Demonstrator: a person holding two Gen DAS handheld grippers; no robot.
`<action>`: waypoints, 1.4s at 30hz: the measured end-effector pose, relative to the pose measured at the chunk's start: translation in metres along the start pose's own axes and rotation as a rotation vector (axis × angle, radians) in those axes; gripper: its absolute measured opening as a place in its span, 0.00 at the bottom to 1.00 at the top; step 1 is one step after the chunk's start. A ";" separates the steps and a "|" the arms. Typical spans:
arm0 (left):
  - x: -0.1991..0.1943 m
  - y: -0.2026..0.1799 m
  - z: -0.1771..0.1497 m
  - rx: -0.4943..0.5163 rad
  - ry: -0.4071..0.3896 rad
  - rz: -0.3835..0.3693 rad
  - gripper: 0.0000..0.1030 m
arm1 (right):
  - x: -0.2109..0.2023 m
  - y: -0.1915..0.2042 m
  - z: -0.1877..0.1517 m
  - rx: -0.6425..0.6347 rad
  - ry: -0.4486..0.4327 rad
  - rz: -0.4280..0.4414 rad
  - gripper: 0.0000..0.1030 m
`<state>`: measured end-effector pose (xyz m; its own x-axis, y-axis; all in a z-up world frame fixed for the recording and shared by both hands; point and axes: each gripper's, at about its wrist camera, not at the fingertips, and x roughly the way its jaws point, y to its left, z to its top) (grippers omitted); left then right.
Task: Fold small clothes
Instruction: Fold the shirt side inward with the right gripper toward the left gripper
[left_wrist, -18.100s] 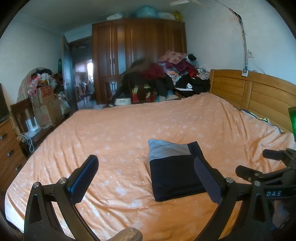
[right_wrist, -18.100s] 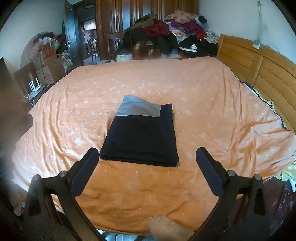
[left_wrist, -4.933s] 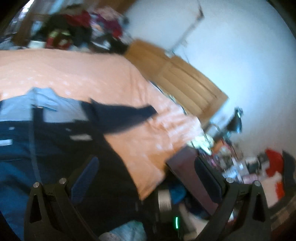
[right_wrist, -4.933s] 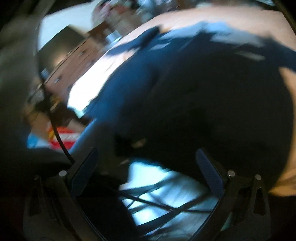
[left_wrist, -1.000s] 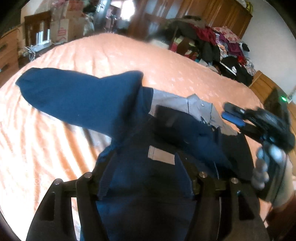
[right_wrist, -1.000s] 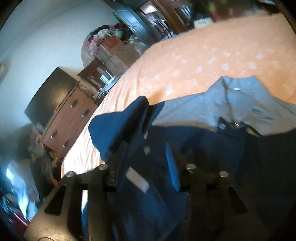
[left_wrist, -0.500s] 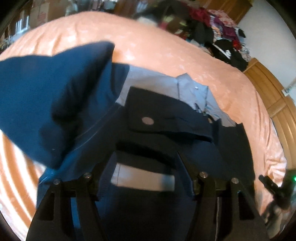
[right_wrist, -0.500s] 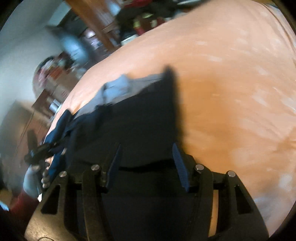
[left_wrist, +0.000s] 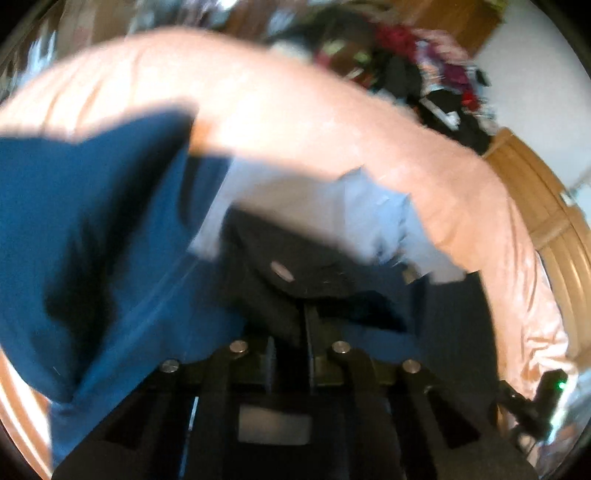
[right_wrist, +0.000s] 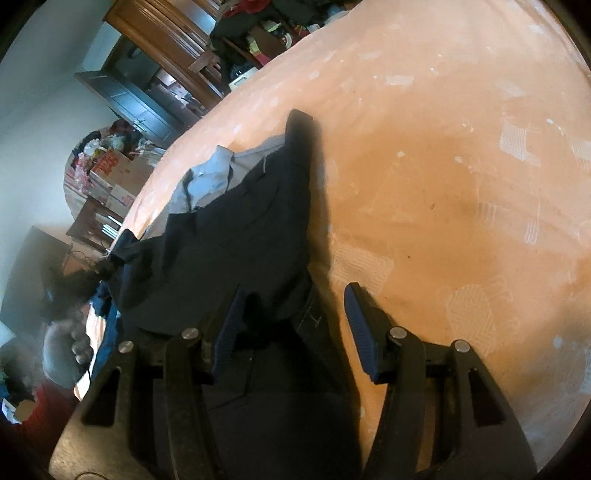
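Mid-fold: dark navy jacket with pale grey collar (right_wrist: 236, 221) spread on the orange patterned bedspread (right_wrist: 461, 184). Left gripper (left_wrist: 308, 332) clenched on a near fold (view blurred); right gripper (right_wrist: 295, 325) released, straddling the near hem. Next, probably: clamp right, carry far.

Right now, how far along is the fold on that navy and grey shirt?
Early stage. Done: the shirt lies opened out on the orange bedspread, grey collar toward the far side. In hand: the left gripper is shut on dark fabric near the front; the right gripper stands open over the shirt's near edge. Left: no fold looks finished, one sleeve still lifted.
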<state>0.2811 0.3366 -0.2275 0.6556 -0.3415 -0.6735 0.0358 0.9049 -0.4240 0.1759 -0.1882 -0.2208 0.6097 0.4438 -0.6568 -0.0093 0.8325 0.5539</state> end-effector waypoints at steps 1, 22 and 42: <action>-0.007 -0.001 0.004 -0.003 -0.019 -0.022 0.11 | 0.000 -0.001 0.000 0.001 0.000 0.002 0.54; 0.020 0.057 -0.048 -0.095 0.107 -0.034 0.27 | 0.044 -0.021 0.024 0.039 0.141 -0.023 0.02; 0.036 0.013 -0.025 0.123 0.159 0.015 0.45 | 0.091 0.066 0.010 -0.233 0.238 -0.046 0.20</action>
<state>0.2866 0.3297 -0.2724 0.5297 -0.3551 -0.7702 0.1255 0.9310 -0.3429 0.2389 -0.0962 -0.2385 0.4121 0.4459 -0.7946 -0.1838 0.8948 0.4068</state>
